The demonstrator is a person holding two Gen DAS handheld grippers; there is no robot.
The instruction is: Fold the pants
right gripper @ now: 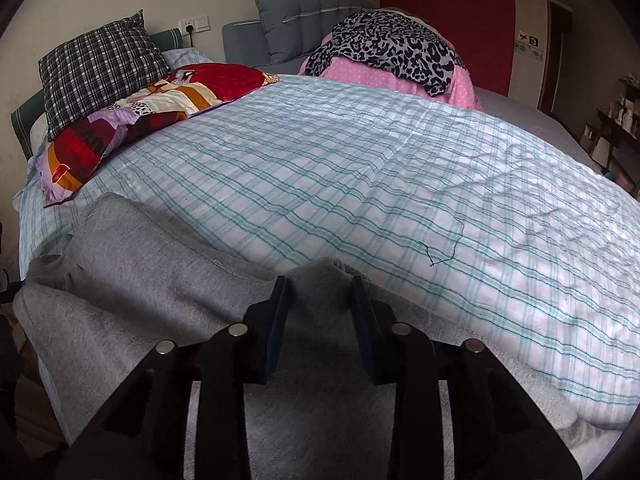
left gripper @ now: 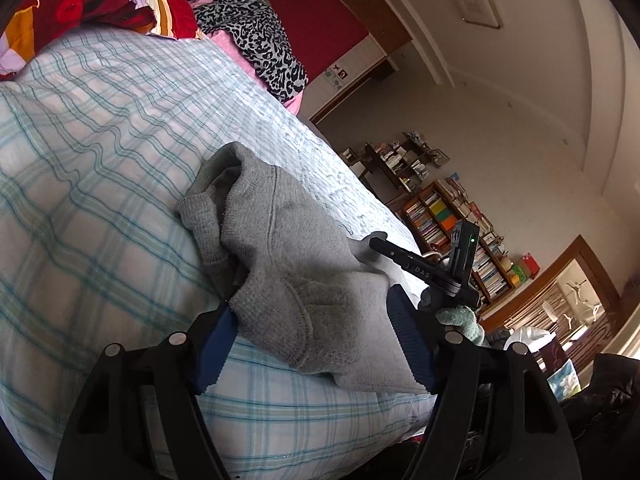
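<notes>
The grey pants [left gripper: 280,248] lie bunched on the plaid bed sheet [left gripper: 100,160] near the bed's edge. My left gripper [left gripper: 312,304] straddles one end of them. Its blue pads [left gripper: 218,344] stand wide apart, cloth lies between them, and I see no squeeze. In the right wrist view the pants [right gripper: 132,264] stretch to the left along the bed's near edge. My right gripper [right gripper: 319,282] is shut on a raised ridge of this grey cloth. The left wrist view shows that gripper [left gripper: 404,258] from the side, tip on the pants, held by a gloved hand [left gripper: 460,318].
A patchwork red pillow [right gripper: 152,116] and a dark checked pillow [right gripper: 100,68] lie at the head of the bed. A leopard-print cloth [right gripper: 392,48] covers a pink heap at the far side. Bookshelves [left gripper: 440,216] stand beyond the bed's edge.
</notes>
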